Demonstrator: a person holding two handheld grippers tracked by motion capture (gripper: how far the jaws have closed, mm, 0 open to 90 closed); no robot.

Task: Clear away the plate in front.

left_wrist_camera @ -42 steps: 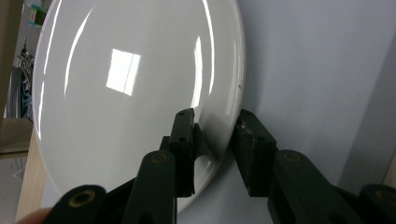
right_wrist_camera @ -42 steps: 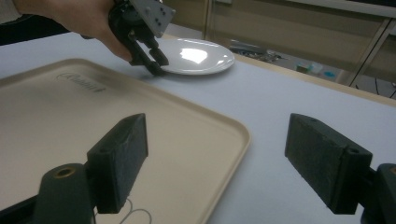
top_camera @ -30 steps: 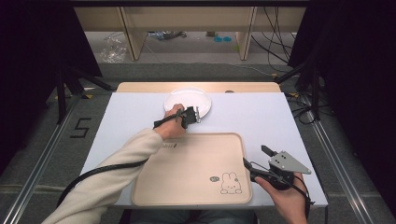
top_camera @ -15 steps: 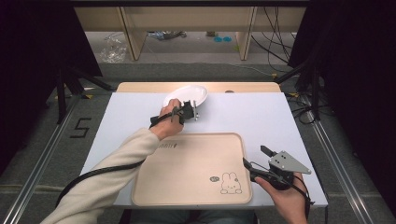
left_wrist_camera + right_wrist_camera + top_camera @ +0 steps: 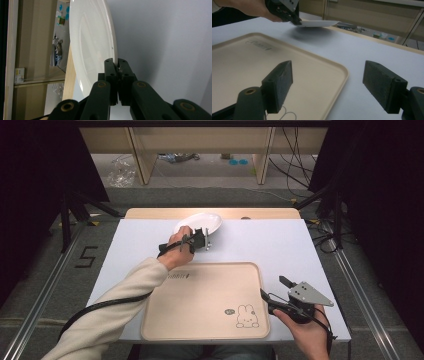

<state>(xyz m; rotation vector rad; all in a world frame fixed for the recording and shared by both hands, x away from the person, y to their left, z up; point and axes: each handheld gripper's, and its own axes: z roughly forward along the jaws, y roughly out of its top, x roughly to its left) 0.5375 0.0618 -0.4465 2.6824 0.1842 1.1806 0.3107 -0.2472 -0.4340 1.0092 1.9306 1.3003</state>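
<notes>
High view: white table [image 5: 280, 245] | grey floor | left gripper [image 5: 206, 240] clamps plate [image 5: 200, 222] | right gripper [image 5: 274, 289] agape

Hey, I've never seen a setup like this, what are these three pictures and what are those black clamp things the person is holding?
There is no robot here. A person sits at a table and holds a hand-operated gripper in each hand. The high view looks down from above the person's side. The other two pictures come from small cameras riding on each gripper, looking along its black jaws.

On the white table top lies a beige tray with a small rabbit drawing in one corner. The left gripper is shut on the rim of a white plate; the right gripper view shows the plate lifted off the table. The left gripper view shows the jaws pinching that rim up close. The right gripper is open and holds nothing, beside the tray's right edge.
</notes>
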